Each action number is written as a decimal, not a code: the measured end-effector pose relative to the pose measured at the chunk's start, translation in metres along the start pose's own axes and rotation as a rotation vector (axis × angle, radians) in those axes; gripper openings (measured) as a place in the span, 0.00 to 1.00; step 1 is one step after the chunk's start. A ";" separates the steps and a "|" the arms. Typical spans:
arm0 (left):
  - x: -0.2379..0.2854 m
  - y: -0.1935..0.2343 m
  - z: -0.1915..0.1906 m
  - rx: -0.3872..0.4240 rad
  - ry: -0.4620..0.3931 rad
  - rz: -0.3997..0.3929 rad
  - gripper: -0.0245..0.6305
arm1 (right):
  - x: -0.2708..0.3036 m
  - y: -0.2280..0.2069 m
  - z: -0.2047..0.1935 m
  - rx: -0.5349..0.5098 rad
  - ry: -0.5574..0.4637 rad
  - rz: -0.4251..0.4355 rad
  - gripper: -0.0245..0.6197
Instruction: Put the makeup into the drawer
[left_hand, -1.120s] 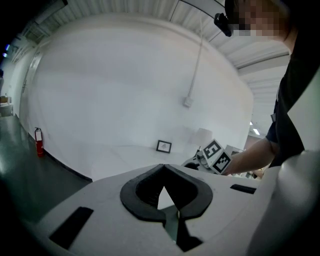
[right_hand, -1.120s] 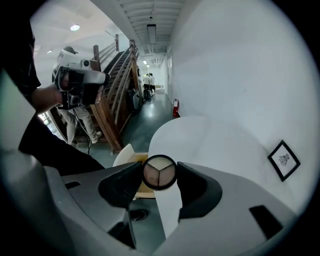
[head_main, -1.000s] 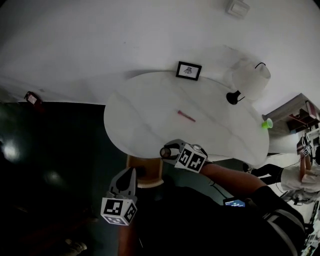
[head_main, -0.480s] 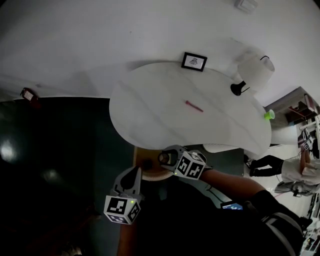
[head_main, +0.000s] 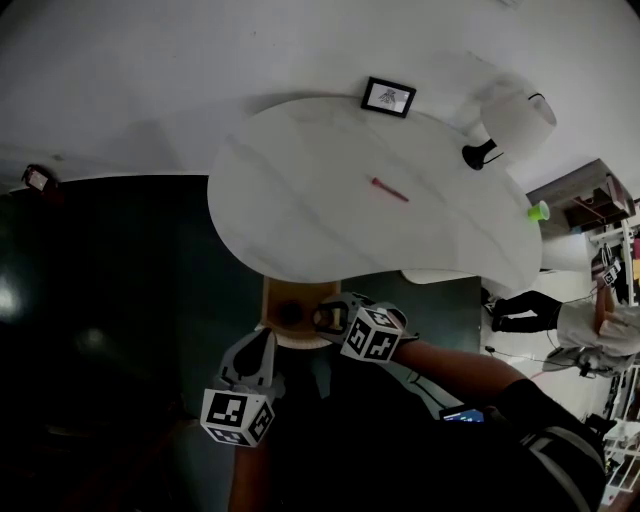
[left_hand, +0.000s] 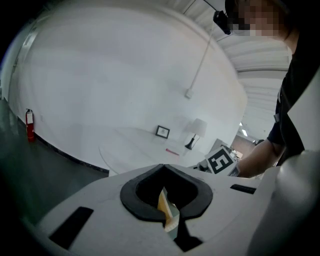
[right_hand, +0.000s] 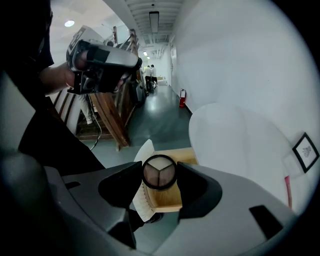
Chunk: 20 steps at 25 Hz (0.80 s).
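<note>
right gripper pinches 1 compact | left gripper closed | 1 drawer | 1 red pencil, perhaps

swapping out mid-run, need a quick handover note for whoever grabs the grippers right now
Right gripper: shut on the round compact, apparently just above the open wooden drawer.
Left gripper: jaws together, nothing held, low beside the drawer.
Done: drawer open, compact in hand.
Left: release the compact into the drawer. A pink stick lies on the white table; it probably goes in next.
</note>
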<state>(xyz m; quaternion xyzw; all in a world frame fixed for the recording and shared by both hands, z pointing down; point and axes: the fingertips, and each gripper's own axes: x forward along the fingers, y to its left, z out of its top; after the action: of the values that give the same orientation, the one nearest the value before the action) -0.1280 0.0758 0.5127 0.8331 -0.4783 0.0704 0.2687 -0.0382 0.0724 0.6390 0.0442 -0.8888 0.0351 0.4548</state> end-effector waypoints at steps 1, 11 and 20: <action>0.001 0.001 -0.003 0.000 0.007 -0.002 0.05 | 0.005 0.002 -0.004 -0.003 0.009 0.005 0.38; 0.011 0.012 -0.036 -0.019 0.076 -0.023 0.05 | 0.063 0.006 -0.042 -0.032 0.084 0.039 0.38; 0.018 0.022 -0.063 -0.060 0.141 -0.006 0.05 | 0.112 -0.001 -0.076 -0.061 0.143 0.087 0.38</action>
<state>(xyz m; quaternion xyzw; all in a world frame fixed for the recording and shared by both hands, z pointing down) -0.1278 0.0862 0.5813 0.8191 -0.4576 0.1138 0.3267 -0.0423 0.0740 0.7739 -0.0107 -0.8558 0.0308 0.5163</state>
